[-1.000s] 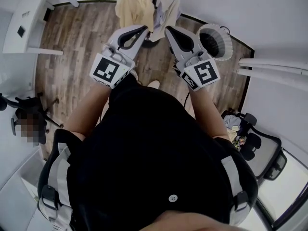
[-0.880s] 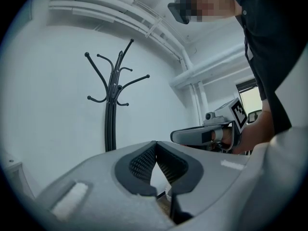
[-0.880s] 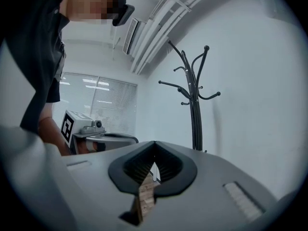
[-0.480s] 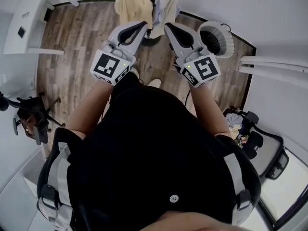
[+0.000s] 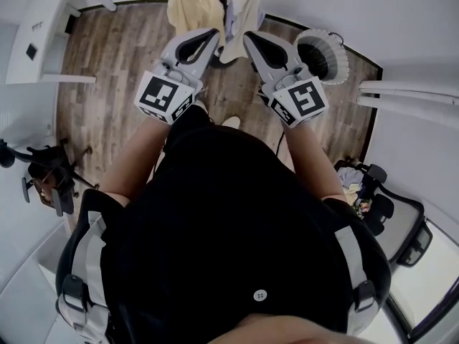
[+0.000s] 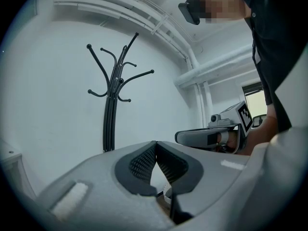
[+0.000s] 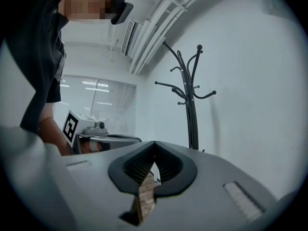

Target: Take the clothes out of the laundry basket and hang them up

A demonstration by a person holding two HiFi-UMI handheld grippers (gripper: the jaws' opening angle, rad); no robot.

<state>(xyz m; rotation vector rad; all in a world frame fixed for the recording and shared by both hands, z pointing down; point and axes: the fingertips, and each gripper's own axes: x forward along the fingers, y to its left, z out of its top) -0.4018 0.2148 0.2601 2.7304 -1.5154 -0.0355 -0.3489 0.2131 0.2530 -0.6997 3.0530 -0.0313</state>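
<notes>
Our left gripper (image 5: 213, 33) and right gripper (image 5: 248, 37), both pressed together and empty, hover over the wood floor (image 5: 107, 77). The laundry basket (image 5: 324, 54) sits upper right, clothes (image 5: 192, 6) top centre.

I am seeing a white bench (image 5: 39, 31) standing at the far-left edge of the wood floor (image 5: 107, 99). A black office chair (image 5: 391, 224) is sitting at right. White pipes (image 5: 409, 95) are running along the wall above it.

Left hand-held gripper (image 5: 212, 36) & right hand-held gripper (image 5: 249, 39) crept slightly fwd, tips now nearer the hung clothes (image 5: 191, 7).
</notes>
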